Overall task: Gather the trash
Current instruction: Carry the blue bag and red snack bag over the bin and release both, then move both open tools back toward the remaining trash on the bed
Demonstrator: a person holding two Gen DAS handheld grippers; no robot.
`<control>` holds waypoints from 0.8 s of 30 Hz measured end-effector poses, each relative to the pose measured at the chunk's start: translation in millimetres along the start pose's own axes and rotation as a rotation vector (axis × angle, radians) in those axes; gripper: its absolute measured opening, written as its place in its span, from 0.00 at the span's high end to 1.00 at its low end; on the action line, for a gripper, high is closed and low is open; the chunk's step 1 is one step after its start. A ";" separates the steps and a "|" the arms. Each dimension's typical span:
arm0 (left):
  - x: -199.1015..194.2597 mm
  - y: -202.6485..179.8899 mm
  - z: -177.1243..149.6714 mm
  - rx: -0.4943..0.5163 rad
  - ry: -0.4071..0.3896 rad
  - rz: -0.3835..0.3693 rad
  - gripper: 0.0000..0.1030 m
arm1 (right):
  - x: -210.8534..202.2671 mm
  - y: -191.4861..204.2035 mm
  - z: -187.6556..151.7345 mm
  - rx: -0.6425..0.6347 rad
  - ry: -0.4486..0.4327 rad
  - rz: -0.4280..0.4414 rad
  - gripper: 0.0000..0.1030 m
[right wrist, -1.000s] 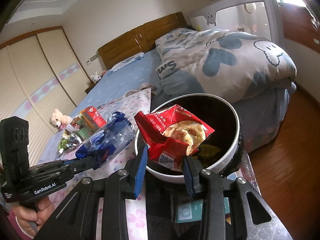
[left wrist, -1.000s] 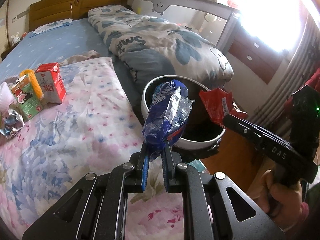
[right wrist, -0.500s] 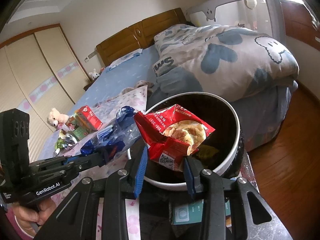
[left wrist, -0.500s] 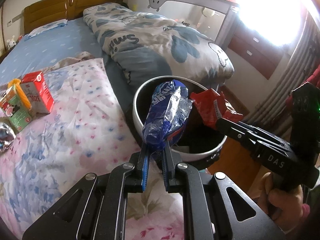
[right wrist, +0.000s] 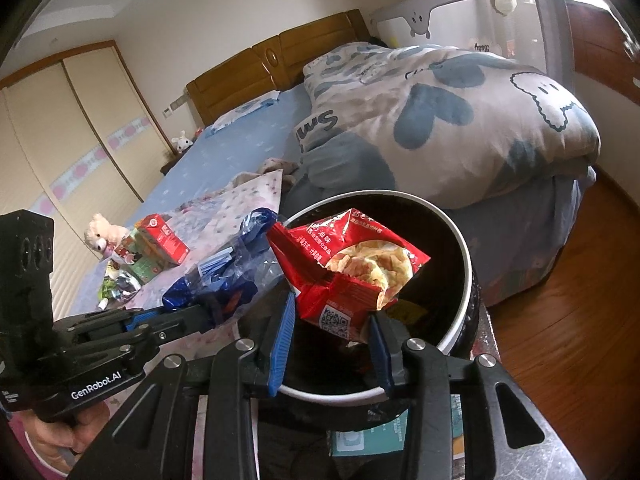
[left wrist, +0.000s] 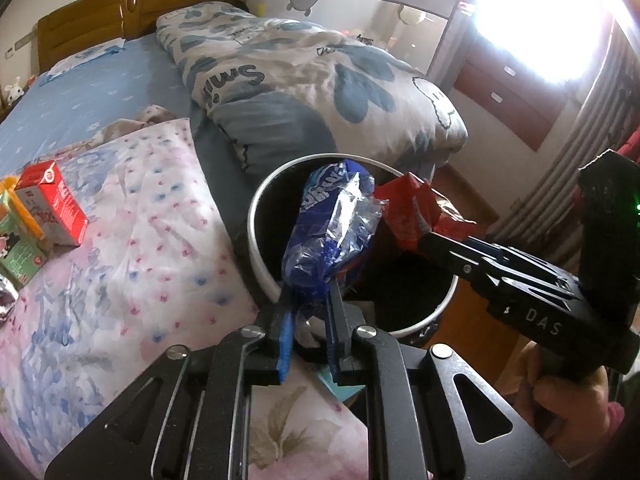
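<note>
Cartons (left wrist: 52,204) beside bin (left wrist: 256,248)

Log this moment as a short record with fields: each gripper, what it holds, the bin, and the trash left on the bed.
left gripper: shut on blue wrapper, held over the near rim of the bin
right gripper: shut on red snack bag, above the bin's opening
trash bin: round, white rim, dark inside, beside the bed
left on bed: red carton, green carton, foil wrapper on the floral blanket
step: neither item released yet
</note>
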State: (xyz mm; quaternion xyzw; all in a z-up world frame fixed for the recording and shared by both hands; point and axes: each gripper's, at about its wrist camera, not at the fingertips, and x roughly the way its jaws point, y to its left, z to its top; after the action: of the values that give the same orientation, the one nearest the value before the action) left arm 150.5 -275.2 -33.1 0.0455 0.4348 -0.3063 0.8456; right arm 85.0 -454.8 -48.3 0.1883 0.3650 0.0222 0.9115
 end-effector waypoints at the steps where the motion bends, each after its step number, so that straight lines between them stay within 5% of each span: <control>1: 1.0 -0.9 1.0 0.000 0.002 -0.004 0.77 | 1.5 -1.2 1.0 0.001 0.003 -0.004 0.61; 5: -0.1 -0.8 -0.2 -0.001 -0.008 -0.001 0.63 | 5.2 -4.6 4.2 0.005 0.011 -0.023 0.52; 15: -13.7 34.8 -27.3 -0.093 -0.005 0.029 0.61 | 0.2 4.1 0.3 0.022 -0.010 -0.014 0.26; 19: -26.2 56.4 -42.4 -0.143 -0.020 0.063 0.53 | -0.7 21.6 -2.8 0.010 -0.022 0.016 0.17; 24: -43.0 84.7 -63.9 -0.202 -0.035 0.120 0.47 | 1.9 48.0 -4.6 -0.013 -0.033 0.061 0.14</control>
State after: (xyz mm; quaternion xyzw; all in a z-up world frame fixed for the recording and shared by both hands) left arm 133.9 -164.3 -55.8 -0.0192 0.4451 -0.2106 0.8702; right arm 87.9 -408.4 -35.3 0.1937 0.3438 0.0494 0.9175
